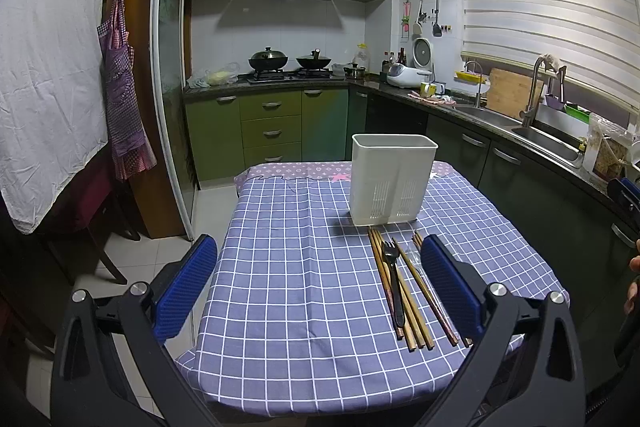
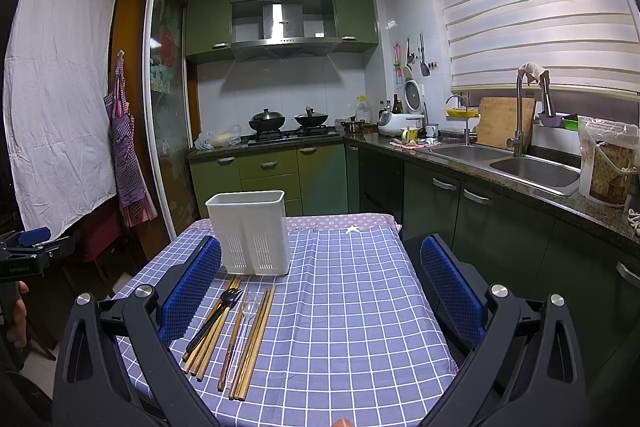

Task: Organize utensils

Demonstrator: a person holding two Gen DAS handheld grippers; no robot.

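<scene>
Green kitchen, small table [image 2: 340, 307] under a blue checked cloth. Utensils lie in a loose row just in front of the white holder [image 2: 250, 233]: wooden chopsticks [image 2: 252, 343], a black fork [image 2: 218, 311] resting across some of them, a clear plastic spoon [image 2: 247, 311]. I judge everything light, stiff, thin and prone to roll; I'd pinch mid-shaft, one item at a time. The clear spoon is hard to see. Left tongs [image 1: 320, 279] spread wide, empty. Right tongs [image 2: 320, 283] same, grasping nothing.
</scene>
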